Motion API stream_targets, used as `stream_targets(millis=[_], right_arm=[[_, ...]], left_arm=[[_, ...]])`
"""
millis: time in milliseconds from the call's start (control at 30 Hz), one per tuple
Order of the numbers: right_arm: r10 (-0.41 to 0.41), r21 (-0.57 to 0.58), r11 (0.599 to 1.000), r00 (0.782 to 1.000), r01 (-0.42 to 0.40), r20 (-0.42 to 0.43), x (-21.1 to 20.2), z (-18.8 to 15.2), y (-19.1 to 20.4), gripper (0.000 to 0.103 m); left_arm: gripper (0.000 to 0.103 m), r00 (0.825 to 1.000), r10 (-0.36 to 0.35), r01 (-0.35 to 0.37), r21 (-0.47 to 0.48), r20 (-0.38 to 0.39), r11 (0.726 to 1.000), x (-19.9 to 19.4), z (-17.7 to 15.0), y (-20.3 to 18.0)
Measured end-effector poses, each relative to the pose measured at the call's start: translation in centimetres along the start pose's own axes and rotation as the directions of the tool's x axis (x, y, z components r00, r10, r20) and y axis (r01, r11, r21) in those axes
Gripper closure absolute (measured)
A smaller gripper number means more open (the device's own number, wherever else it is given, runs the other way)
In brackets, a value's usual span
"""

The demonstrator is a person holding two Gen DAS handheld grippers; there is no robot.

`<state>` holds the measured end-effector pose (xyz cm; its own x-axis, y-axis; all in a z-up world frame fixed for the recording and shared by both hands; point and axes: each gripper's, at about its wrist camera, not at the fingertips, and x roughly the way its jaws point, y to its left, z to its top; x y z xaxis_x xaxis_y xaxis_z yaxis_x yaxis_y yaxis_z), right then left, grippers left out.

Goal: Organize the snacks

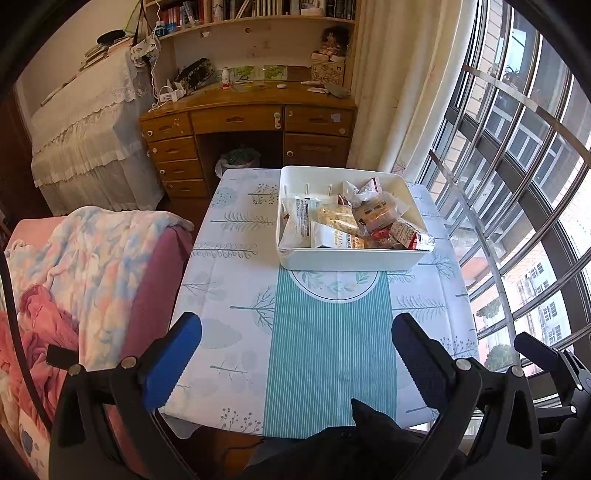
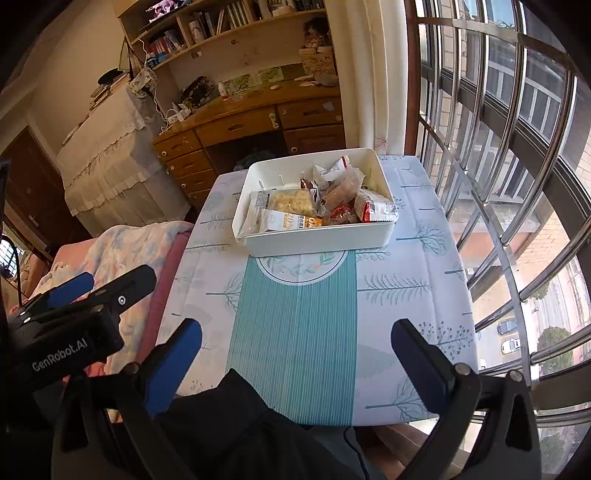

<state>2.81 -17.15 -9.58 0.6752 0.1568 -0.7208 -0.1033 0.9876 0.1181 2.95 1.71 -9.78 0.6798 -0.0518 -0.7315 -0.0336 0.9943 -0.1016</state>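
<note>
White bin [image 1: 343, 258] of snack packets [image 1: 334, 218] at 12 o'clock on the surface [image 1: 229, 280]; left gripper [image 1: 295, 354] and right gripper [image 2: 295, 354] spread, empty; blanket-draped chair [image 1: 92, 266] at 9 o'clock.

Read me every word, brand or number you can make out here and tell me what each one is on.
"GenRobot.AI": white lettering on the black body of the left hand-held gripper, seen in the right wrist view.
"20": partial print on the white-and-orange snack packet in the white bin; the rest is blurred.
Other snack wrappers and book spines: too small to read.

Smooth matt white plastic bin [image 1: 347, 258], glossy crinkled snack wrappers [image 1: 354, 221], printed cloth tablecloth [image 1: 236, 295], varnished wooden desk [image 1: 251, 118]
</note>
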Motion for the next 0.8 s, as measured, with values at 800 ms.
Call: stream_targets(millis=[800], right_arm=[[-0.019,0.017,1.000,0.999,0.020,-0.030,1.4,0.7,-0.7,0.000]], left_arm=[[0.001,1.000,0.003,-0.002,0.041,-0.024,0.999,1.6,1.2,-0.4]])
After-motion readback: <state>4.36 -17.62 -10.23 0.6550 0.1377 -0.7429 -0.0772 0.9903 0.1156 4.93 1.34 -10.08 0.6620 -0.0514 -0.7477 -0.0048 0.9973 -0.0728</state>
